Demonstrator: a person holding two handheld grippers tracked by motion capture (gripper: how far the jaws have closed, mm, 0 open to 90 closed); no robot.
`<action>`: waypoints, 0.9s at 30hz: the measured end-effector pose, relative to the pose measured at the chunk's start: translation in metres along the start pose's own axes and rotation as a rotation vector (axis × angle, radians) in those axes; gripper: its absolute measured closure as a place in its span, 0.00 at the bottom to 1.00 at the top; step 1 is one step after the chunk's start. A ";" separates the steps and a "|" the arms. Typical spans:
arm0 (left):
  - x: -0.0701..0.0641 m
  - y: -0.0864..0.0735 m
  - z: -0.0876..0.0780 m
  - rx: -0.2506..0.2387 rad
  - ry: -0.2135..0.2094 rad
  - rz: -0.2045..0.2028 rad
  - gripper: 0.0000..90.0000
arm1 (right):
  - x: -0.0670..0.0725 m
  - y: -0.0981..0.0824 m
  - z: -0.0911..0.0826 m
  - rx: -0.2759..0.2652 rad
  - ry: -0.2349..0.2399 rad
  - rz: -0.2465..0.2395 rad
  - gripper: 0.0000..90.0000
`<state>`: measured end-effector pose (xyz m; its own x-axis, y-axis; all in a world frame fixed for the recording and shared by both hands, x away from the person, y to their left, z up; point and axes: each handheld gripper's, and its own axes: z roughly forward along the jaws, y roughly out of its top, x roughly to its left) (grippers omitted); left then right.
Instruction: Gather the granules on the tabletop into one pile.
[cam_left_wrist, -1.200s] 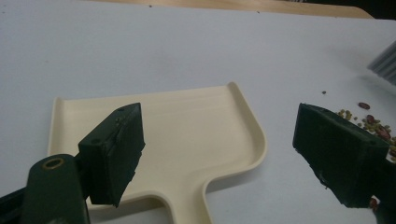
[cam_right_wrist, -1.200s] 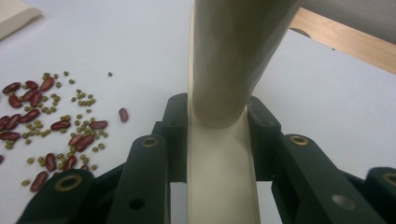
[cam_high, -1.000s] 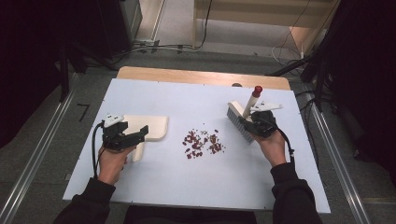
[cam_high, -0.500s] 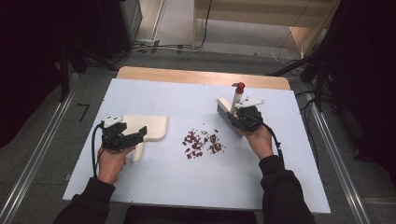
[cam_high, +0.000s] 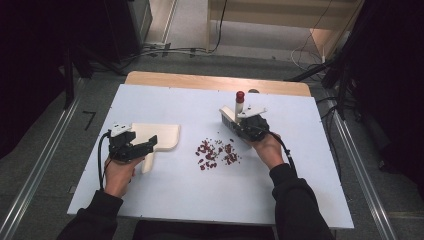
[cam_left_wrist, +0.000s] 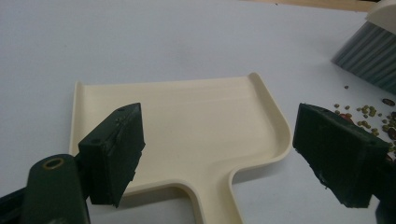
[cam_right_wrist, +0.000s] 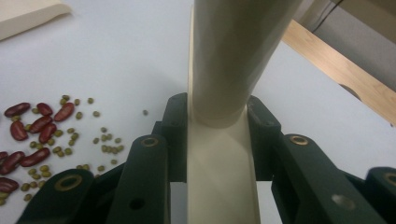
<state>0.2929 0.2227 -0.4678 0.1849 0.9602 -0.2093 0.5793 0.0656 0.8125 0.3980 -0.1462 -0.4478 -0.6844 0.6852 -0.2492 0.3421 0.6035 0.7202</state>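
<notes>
A cream, smooth plastic hand brush (cam_high: 236, 111) with a round tubular handle, a red cap at its tip and grey ribbed bristles is clamped at the handle between the matte black jaws of the right gripper (cam_high: 246, 126), and is held upright just beyond a loose scatter of glossy dark-red kidney beans and small green mung beans (cam_high: 216, 153) on the pale blue-white matte table top (cam_high: 300, 190). The left gripper (cam_high: 146, 145) is spread wide and grips nothing, its blocky, scuffed black pads (cam_left_wrist: 116, 151) poised on either side of the flat handle of a cream plastic dustpan (cam_left_wrist: 187, 126). The dustpan, a shallow tray with a low raised rim and rounded corners, is seen lying flat on the table, left of the beans and apart from them.
</notes>
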 end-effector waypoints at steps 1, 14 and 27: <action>0.000 0.000 0.000 0.001 0.001 0.000 0.19 | 0.004 0.001 0.000 0.007 0.013 -0.001 0.71; 0.000 0.000 -0.001 0.005 -0.009 -0.005 0.19 | 0.035 0.001 -0.007 -0.010 0.088 -0.125 0.71; 0.000 0.000 -0.001 0.005 -0.015 -0.009 0.19 | 0.052 -0.009 -0.024 -0.039 0.135 -0.213 0.71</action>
<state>0.2920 0.2226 -0.4676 0.1913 0.9554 -0.2250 0.5849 0.0732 0.8078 0.3437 -0.1256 -0.4521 -0.8191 0.4820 -0.3109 0.1577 0.7104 0.6859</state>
